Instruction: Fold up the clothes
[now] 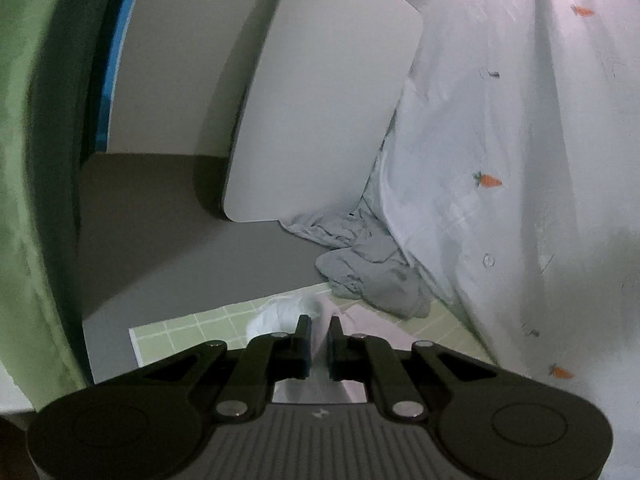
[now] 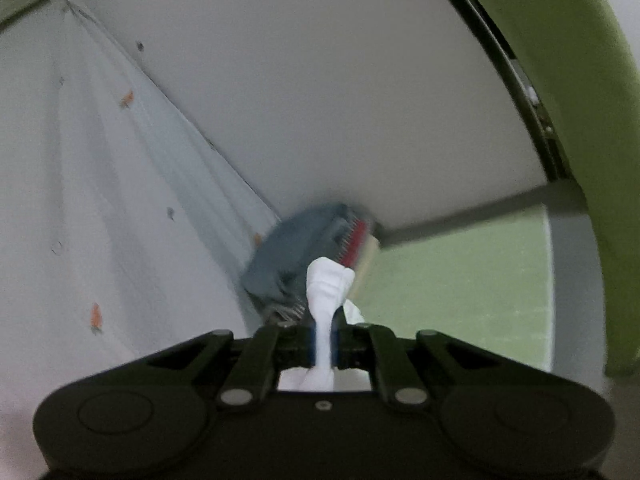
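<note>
Big white shirt [image 1: 500, 140] fills the 3 o'clock side of the left view: thin cotton-looking stuff with little orange carrots and a clear button, no readable labels. A smooth rounded grey board [image 1: 320, 112] leans at 12. Crumpled grey cloth [image 1: 372, 276] sits at centre. Left gripper [image 1: 319, 330] pinches pale fabric, jaws nearly together. Right gripper [image 2: 324, 334] clamps a white bunch, probably the same shirt.

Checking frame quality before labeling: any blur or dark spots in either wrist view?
Left wrist: mostly sharp, fisheye bending, dim shadow under the white board. Right wrist: motion blur smears the grey clothes pile; white garment in the right gripper stays crisp.
</note>
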